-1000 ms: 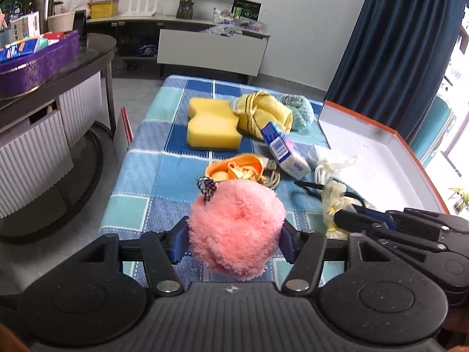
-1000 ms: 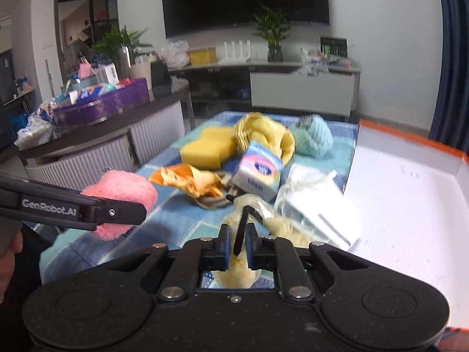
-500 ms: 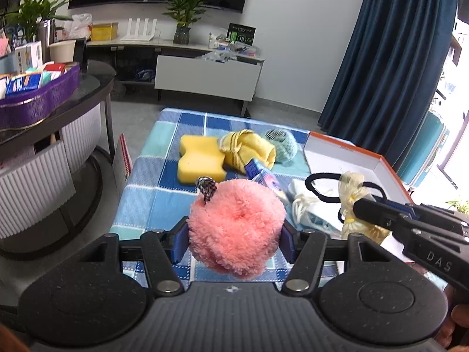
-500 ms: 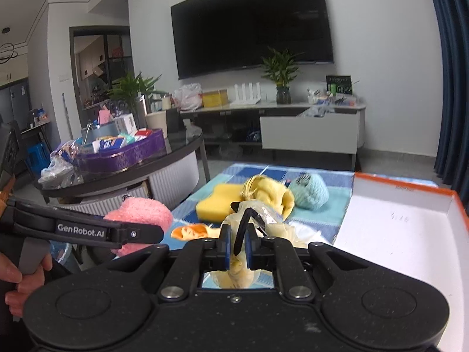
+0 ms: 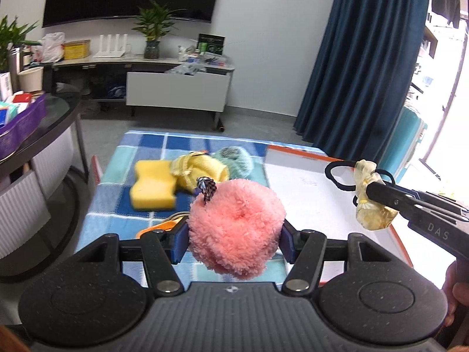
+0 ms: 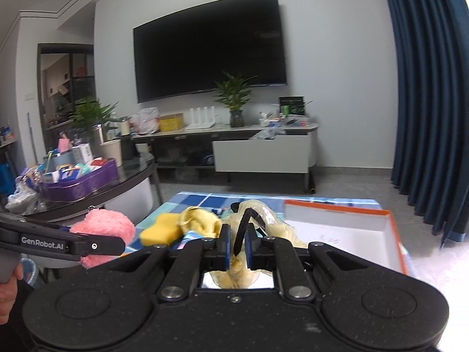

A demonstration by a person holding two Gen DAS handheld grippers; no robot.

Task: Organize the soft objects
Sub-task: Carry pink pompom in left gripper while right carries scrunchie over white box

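Observation:
My left gripper (image 5: 234,243) is shut on a fluffy pink pompom (image 5: 236,228) with a checked loop, held above the blue checked cloth (image 5: 140,146). In the right wrist view the same pompom (image 6: 102,228) shows at the left. My right gripper (image 6: 236,246) is shut on the black elastic of a pale yellow hair tie (image 6: 255,217). From the left wrist view that hair tie (image 5: 370,199) hangs above the white box with an orange rim (image 5: 296,149). A yellow sponge (image 5: 154,187), a yellow cloth bundle (image 5: 199,170) and a teal knitted ball (image 5: 237,158) lie on the cloth.
A round dark side table (image 6: 129,176) with a purple tray (image 6: 79,182) stands to the left. Behind are a TV console (image 6: 261,152), a plant (image 6: 234,99) and a dark blue curtain (image 6: 425,88). A person's hand (image 5: 455,287) grips the right handle.
Both grippers have risen from the cloth with their loads. The hair tie has moved up and right, over the box. The table objects look smaller and farther.

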